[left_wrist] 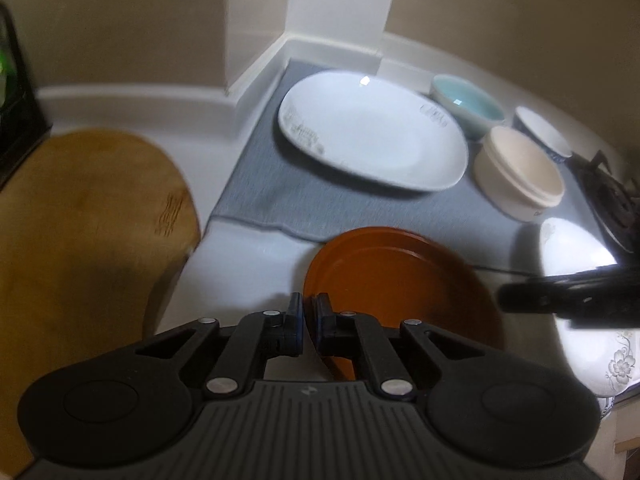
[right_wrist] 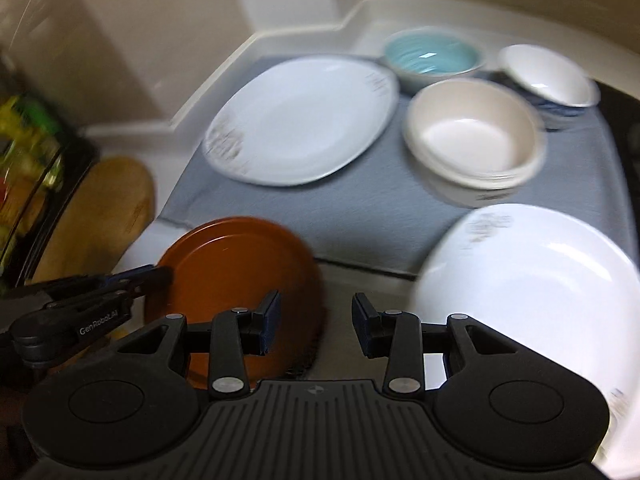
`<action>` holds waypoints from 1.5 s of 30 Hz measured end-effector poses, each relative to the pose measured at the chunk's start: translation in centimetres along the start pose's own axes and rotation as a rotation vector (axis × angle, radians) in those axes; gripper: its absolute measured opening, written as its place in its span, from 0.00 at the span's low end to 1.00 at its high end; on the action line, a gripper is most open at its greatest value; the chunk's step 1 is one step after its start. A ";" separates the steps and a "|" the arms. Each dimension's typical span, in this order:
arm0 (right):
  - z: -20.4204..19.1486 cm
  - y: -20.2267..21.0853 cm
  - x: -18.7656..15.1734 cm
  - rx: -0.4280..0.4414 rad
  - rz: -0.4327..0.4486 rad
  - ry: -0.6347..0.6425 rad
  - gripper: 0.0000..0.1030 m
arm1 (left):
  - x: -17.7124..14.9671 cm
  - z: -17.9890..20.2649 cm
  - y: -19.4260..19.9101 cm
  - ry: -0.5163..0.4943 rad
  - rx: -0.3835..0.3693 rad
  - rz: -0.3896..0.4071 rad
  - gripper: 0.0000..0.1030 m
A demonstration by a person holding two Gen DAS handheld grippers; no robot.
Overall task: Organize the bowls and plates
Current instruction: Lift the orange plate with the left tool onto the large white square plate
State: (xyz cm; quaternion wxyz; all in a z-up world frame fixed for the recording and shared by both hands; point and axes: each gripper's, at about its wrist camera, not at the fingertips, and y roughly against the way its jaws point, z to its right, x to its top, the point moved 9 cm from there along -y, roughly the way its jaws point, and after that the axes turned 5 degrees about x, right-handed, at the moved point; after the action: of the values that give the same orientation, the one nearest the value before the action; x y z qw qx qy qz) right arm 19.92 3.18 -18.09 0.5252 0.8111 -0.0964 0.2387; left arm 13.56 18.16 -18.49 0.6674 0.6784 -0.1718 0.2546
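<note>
The grey woven mat at the counter's back corner carries the sorted crockery: 1 large white oval plate with grey leaf print on its left side, then the cream bowl stack, the teal bowl and the blue-patterned white bowl grouped right, likely by kind. A second white printed plate overhangs the mat's front right edge. The brown round plates, apparently 2 stacked, sit off its front edge. The left gripper, nearly closed, seems to pinch their rim; the right gripper is wide open, empty.

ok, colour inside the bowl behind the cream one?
Light blue inside the bowl; clearest in the right wrist view.
</note>
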 end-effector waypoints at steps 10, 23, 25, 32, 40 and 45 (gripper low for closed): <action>0.0 -4.0 -1.5 0.036 -0.101 0.031 0.14 | -1.6 1.0 1.5 -0.029 0.071 0.007 0.12; 1.5 1.4 -1.3 0.115 -0.029 0.087 0.13 | -1.8 5.3 6.0 0.029 0.070 0.073 0.12; 2.3 2.5 -1.5 0.113 -0.019 0.085 0.13 | -1.7 6.7 6.7 0.021 0.061 0.083 0.12; 6.5 5.9 -2.8 0.094 0.006 0.039 0.13 | -2.0 12.4 7.3 -0.042 0.017 0.087 0.12; 11.4 8.4 -4.5 0.054 0.032 -0.028 0.13 | -2.3 18.1 6.1 -0.113 -0.029 0.065 0.12; 14.2 9.4 -5.2 0.030 0.039 -0.069 0.14 | -2.6 20.9 4.6 -0.155 -0.037 0.041 0.12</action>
State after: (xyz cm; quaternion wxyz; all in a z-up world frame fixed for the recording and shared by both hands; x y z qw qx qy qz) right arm 15.64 -14.10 -17.85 0.5047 0.8244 -0.1267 0.2225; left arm 11.29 -3.10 -15.82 0.6593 0.6799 -0.2415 0.2117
